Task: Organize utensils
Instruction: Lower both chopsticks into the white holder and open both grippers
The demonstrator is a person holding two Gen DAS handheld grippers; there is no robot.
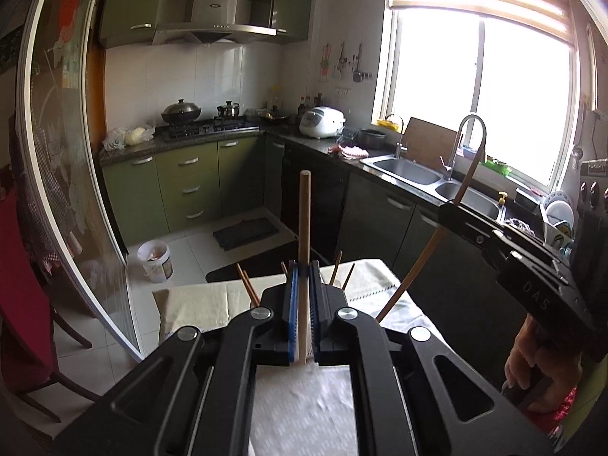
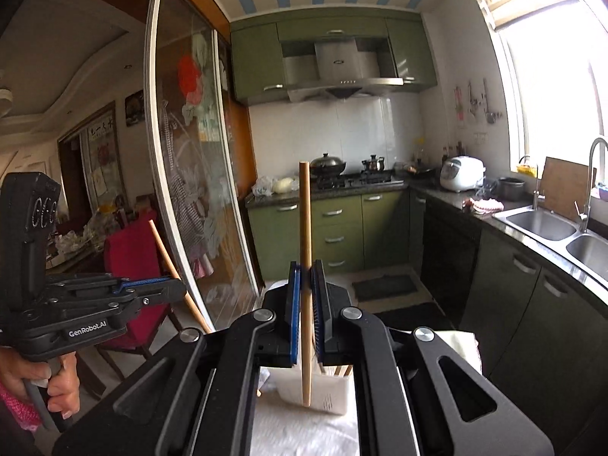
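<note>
**A chopstick clamped in each set of tongs**

In the left wrist view, the left tongs [image 1: 304, 288] are seen closed on a wooden chopstick [image 1: 304, 220], held upright at the frame's centre above the cloth-covered surface [image 1: 197, 300]. More chopsticks [image 1: 247, 285] stick up just behind the pads. At the right edge, the right tongs [image 1: 452, 205] are shut on a second chopstick [image 1: 414, 266], tilted. In the right wrist view, a white holder [image 2: 330, 391] is seen at lower centre, under the chopstick tip
</note>
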